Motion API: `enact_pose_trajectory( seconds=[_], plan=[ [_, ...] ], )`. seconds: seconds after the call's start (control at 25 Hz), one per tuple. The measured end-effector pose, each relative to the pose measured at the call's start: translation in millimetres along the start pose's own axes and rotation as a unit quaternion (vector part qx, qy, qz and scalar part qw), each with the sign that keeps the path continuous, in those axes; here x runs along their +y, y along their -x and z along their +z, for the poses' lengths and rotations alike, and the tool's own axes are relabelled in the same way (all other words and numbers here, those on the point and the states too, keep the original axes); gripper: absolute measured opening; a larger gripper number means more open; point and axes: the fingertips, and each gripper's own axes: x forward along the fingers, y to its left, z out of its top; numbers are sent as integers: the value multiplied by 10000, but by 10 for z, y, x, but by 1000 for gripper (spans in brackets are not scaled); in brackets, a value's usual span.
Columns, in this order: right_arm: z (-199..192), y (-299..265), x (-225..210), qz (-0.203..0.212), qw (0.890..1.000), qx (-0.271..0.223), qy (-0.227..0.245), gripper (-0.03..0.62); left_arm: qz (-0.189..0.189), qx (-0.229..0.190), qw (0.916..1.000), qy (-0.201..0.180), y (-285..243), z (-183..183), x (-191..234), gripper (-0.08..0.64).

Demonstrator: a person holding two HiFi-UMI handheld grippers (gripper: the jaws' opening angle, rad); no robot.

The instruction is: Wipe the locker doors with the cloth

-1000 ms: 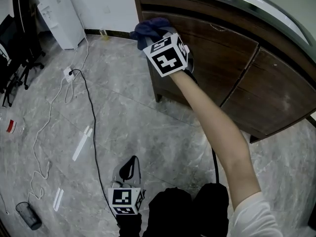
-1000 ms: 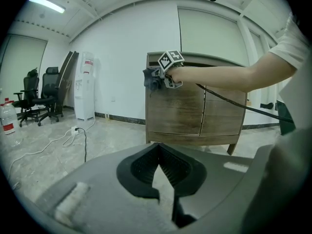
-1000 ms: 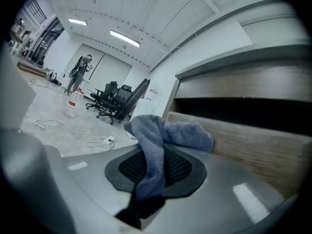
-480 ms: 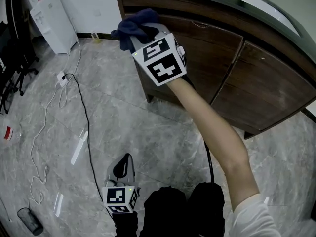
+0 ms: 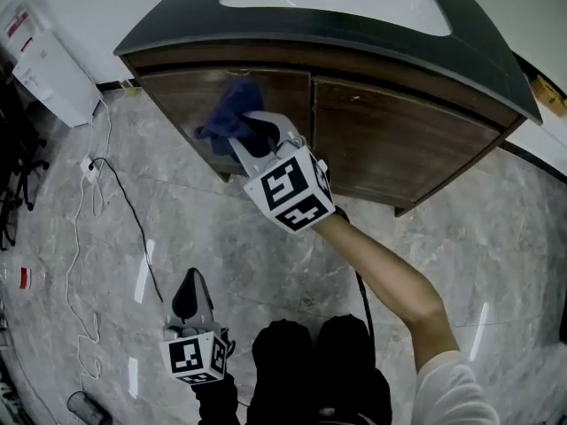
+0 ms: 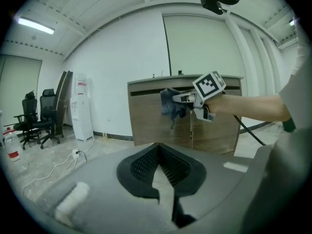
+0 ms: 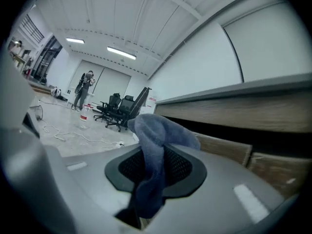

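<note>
A dark wood cabinet with two locker doors stands under a curved dark top. My right gripper is shut on a blue cloth, which it holds up against the left door. The cloth bunches out past the jaws in the right gripper view. My left gripper hangs low over the floor by my knees, away from the cabinet. Its jaws are shut with nothing between them. In the left gripper view the right gripper with the cloth shows in front of the doors.
A white water dispenser stands left of the cabinet. A power strip and cables trail across the marble floor. Office chairs and a water bottle are at the far left. A person stands far off.
My right gripper with the cloth has dropped from the cabinet's upper left corner to the face of the left door. The head view has swung to face the cabinet front. The left gripper stays low.
</note>
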Motion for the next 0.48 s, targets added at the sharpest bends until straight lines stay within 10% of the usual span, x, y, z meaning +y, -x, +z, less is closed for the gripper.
enact_pose_trajectory(
  seconds=[0.48],
  plan=[
    [1483, 2758, -547, -1186, 9803, 652, -1438, 87, -1087, -23, 9940, -145, 974, 3031, -871, 0]
  ],
)
